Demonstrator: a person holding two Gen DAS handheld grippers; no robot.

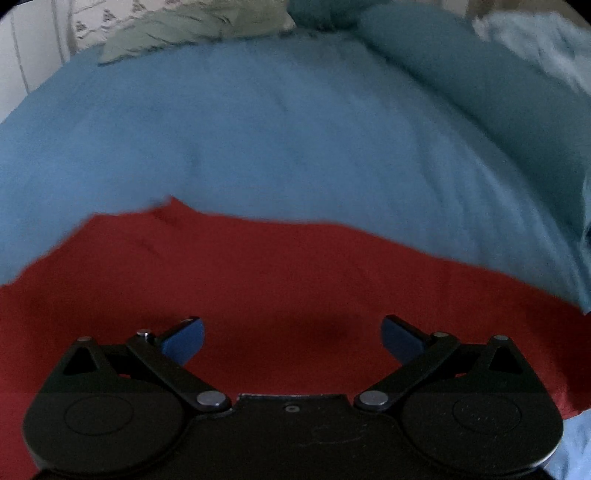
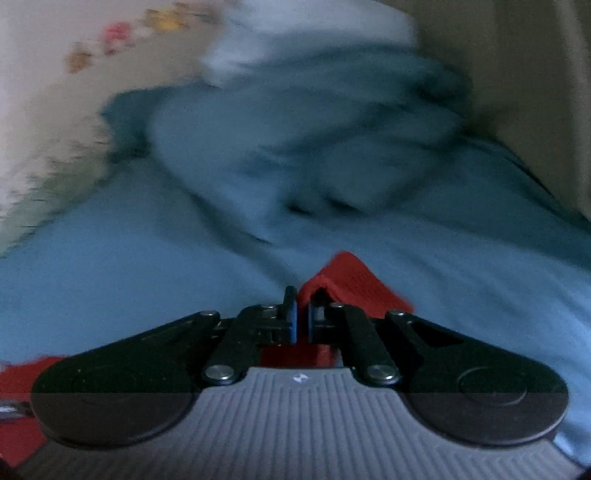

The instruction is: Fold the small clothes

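Observation:
A red garment (image 1: 280, 273) lies spread on a blue bed sheet (image 1: 280, 140) and fills the lower half of the left wrist view. My left gripper (image 1: 292, 334) is open and empty just above the red cloth, its blue pads wide apart. In the right wrist view my right gripper (image 2: 303, 314) is shut on a raised edge of the red garment (image 2: 351, 277), which peaks up beyond the fingertips. More red cloth shows at the lower left of that view. The right wrist view is blurred.
A crumpled teal blanket (image 2: 295, 147) lies piled beyond the right gripper and also shows in the left wrist view (image 1: 480, 85). A leaf-patterned pillow (image 1: 192, 26) sits at the far edge. A pale wall (image 2: 535, 74) stands at the right.

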